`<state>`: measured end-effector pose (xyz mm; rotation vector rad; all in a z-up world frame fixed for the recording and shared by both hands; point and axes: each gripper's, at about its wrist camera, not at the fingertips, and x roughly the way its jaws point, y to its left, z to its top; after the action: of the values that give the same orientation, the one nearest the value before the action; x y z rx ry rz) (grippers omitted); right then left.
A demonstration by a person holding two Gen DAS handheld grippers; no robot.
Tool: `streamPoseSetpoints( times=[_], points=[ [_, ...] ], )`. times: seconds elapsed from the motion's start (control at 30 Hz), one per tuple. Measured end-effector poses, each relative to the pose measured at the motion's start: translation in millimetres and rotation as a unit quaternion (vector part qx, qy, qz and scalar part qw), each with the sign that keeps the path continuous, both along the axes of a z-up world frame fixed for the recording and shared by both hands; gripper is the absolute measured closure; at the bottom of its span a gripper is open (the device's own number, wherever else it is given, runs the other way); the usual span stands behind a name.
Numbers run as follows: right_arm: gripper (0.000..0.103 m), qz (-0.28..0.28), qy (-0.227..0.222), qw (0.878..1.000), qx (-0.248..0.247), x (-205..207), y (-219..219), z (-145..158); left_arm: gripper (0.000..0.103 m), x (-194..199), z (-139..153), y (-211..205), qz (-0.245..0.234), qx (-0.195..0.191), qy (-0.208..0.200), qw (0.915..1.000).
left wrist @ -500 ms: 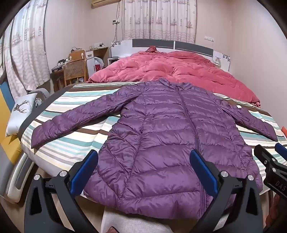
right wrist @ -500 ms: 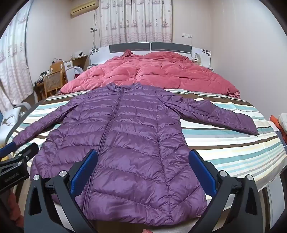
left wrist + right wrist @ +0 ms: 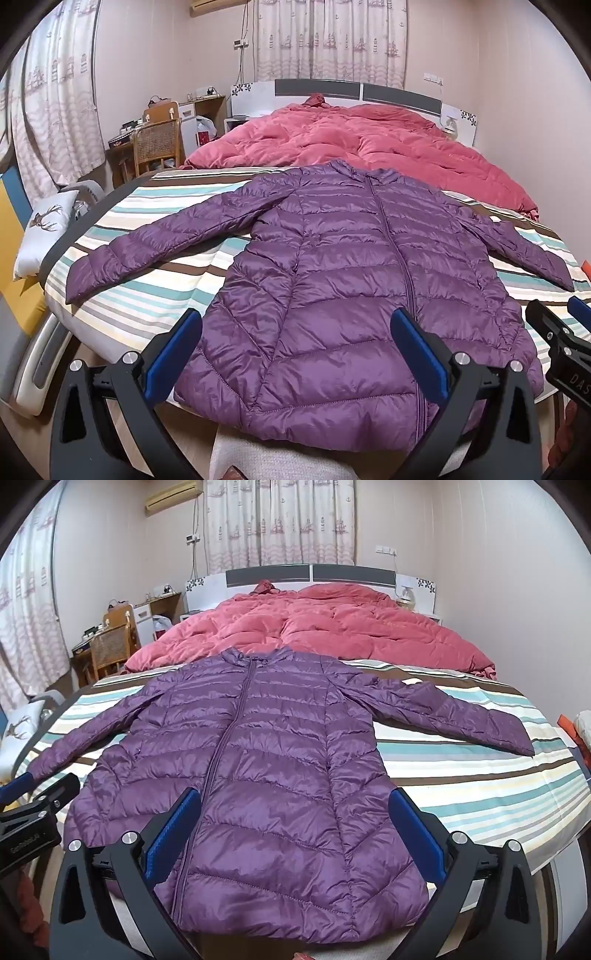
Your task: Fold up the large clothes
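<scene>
Here, through the left wrist camera, I see the purple puffer jacket spread flat, front up, on the striped bedsheet, zipped along its centre, its quilted nylon glossy and ridged in horizontal and chevron seams. Both sleeves angle outward; the hem hangs just over the foot edge of the bed. My left gripper is released, its blue-padded fingers spread wide above the hem, touching nothing. At the right edge the right gripper pokes in, black frame with a blue tip. Beyond the jacket lies a rumpled pink-red duvet, soft and puffy, against a grey-and-white headboard. A wicker-backed chair stands by a cluttered desk, and a white deer-print cushion leans at the left.

Through the right wrist camera, the same jacket fills the middle, collar toward the duvet, one sleeve reaching across the teal, cream and brown stripes. My right gripper is likewise released, pads wide apart over the lower right panel, gripping nothing. The left gripper shows at the left edge; from here I cannot tell its spread.
</scene>
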<state>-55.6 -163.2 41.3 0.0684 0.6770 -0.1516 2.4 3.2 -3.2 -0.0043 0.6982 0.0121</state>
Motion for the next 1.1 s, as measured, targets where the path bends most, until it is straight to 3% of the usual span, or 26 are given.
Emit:
streamPoseSetpoints(
  times=[1.1],
  points=[
    [0.003, 0.0, 0.005, 1.0, 0.005, -1.5, 2.6, -3.2, 0.002, 0.0, -4.8, -2.5, -0.001, 0.002, 0.006, 1.0]
  ],
)
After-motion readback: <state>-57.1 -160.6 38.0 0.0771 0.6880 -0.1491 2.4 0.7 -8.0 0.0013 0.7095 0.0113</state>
